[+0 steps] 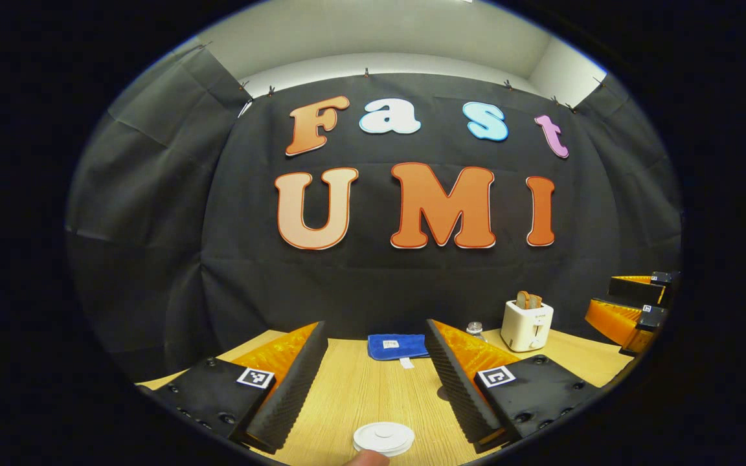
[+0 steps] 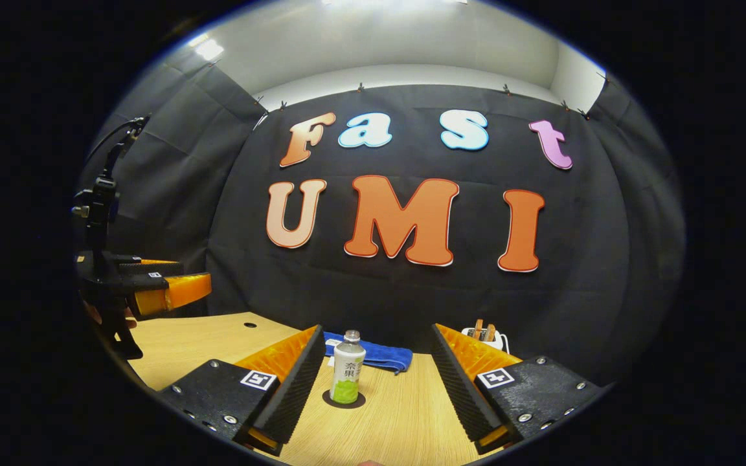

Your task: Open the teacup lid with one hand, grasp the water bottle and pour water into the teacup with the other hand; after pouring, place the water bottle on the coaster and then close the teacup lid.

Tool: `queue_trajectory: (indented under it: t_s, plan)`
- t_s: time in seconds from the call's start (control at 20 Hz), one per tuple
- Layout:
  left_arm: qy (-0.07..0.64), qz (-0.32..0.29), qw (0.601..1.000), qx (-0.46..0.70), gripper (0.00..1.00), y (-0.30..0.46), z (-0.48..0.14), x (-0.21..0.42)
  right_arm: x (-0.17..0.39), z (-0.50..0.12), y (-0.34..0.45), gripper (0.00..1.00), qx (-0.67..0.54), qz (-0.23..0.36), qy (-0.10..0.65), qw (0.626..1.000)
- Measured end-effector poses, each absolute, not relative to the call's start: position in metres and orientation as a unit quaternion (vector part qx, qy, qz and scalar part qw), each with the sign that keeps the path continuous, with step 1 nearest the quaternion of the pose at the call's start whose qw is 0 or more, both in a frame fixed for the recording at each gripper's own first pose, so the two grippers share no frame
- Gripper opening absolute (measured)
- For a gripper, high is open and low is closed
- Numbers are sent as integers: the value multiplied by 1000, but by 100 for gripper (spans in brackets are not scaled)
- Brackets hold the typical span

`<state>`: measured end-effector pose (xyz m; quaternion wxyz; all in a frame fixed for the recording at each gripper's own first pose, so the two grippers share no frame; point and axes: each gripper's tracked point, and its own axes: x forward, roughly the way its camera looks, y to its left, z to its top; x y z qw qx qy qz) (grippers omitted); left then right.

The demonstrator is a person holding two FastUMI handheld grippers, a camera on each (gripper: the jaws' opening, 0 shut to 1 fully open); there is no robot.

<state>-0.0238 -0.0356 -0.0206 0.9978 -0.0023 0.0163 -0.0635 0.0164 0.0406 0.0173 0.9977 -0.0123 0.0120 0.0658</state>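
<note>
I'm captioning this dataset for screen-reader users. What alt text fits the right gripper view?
A water bottle stands upright on a dark coaster on a wooden table, framed between the open fingers of the right claw. Behind it lie a blue cloth and a white toaster; the left claw hovers at the left edge.
</note>
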Motion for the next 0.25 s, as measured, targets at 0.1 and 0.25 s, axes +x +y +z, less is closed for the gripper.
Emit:
queue_trajectory:
  t_s: [0.1, 0.25]
  plan:
    - [14, -66, 998, -8, 98, -38, -21, -26, 15, 17, 44, 97, -15, 69, 10, 997]
    - [14, -64, 998, -4, 100, -37, -22, -25, 17, 16, 45, 97, -11, 70, 10, 997]
